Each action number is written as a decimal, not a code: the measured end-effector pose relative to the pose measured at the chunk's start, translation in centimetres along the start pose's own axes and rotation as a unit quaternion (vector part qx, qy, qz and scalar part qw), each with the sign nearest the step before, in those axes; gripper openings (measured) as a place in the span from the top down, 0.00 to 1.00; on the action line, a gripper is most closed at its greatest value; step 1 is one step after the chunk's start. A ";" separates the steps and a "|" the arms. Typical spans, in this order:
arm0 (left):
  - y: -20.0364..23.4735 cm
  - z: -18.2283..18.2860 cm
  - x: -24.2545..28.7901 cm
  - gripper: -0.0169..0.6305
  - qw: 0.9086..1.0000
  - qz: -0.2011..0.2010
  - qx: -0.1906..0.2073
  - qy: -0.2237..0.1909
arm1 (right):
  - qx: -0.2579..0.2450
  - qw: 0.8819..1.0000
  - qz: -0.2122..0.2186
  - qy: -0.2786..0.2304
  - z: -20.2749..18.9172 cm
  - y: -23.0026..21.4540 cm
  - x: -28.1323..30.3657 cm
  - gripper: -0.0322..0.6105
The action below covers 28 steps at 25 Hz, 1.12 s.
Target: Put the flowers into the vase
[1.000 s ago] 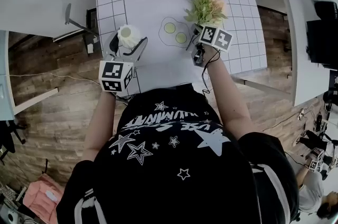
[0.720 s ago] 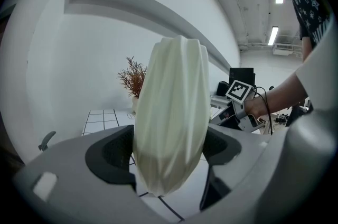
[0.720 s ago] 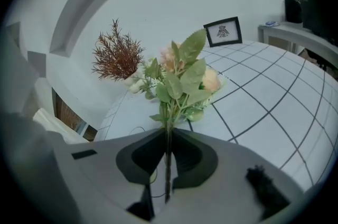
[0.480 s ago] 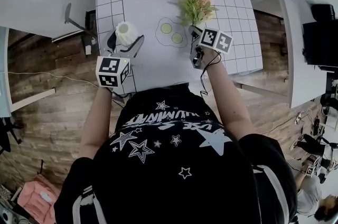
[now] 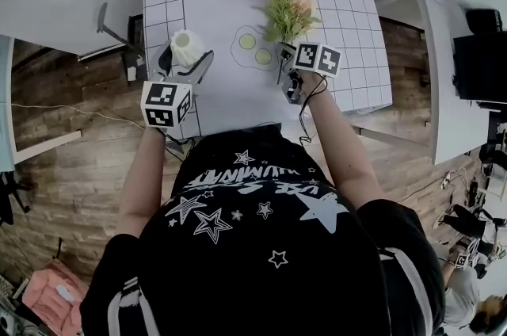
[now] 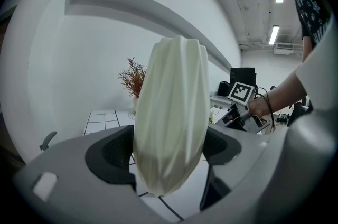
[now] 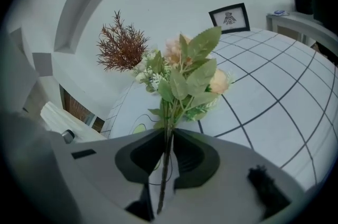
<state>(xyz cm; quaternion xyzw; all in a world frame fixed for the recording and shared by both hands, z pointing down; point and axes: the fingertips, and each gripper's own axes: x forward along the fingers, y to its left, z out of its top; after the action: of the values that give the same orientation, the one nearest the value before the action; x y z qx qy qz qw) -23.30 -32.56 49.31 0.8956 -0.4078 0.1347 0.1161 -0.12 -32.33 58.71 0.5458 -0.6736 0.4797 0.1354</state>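
The flowers point(image 7: 182, 77), a small bunch of green leaves and pale peach blooms, stand upright over the middle of the gridded table point(image 5: 348, 25). Your right gripper point(image 7: 168, 149) pinches their thin stems just below the foliage. Its jaws have just been opening a little with the stems between them, so firm that pinch up before you travel, or the bunch may swivel or slip. The vase point(image 6: 171, 112), pale and ribbed, is well to the left of the bunch. Your left gripper point(image 5: 184, 66) clamps it round its belly, jaws wide apart with a pad pressing on each side. The step in hand looks like bringing the two together. Hold the vase quiet with its mouth facing up, and carry the bunch across above the flat egg-shaped mat point(image 5: 255, 49). Line the stem ends up over the mouth before you lower; the opening looks narrow, so come down straight. Let go only once the stems are well inside.
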 end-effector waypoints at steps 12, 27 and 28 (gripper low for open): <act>0.0 0.1 0.0 0.37 1.000 -0.001 -0.001 -0.004 | -0.015 1.000 -0.011 0.020 0.9 -0.4 0.4 0.85; -0.1 0.0 0.0 0.37 1.000 -0.002 0.002 -0.002 | -0.013 0.994 0.099 -0.044 3.5 6.2 -3.0 0.87; -0.1 0.0 0.1 0.37 1.000 -0.002 0.003 -0.001 | -0.020 0.992 0.111 -0.053 3.9 7.1 -3.6 0.87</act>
<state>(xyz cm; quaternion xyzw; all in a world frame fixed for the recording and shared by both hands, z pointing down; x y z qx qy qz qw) -23.21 -32.53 49.36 0.8968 -0.4061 0.1345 0.1131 -3.61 -33.62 50.68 0.4893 -0.7458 0.4487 0.0559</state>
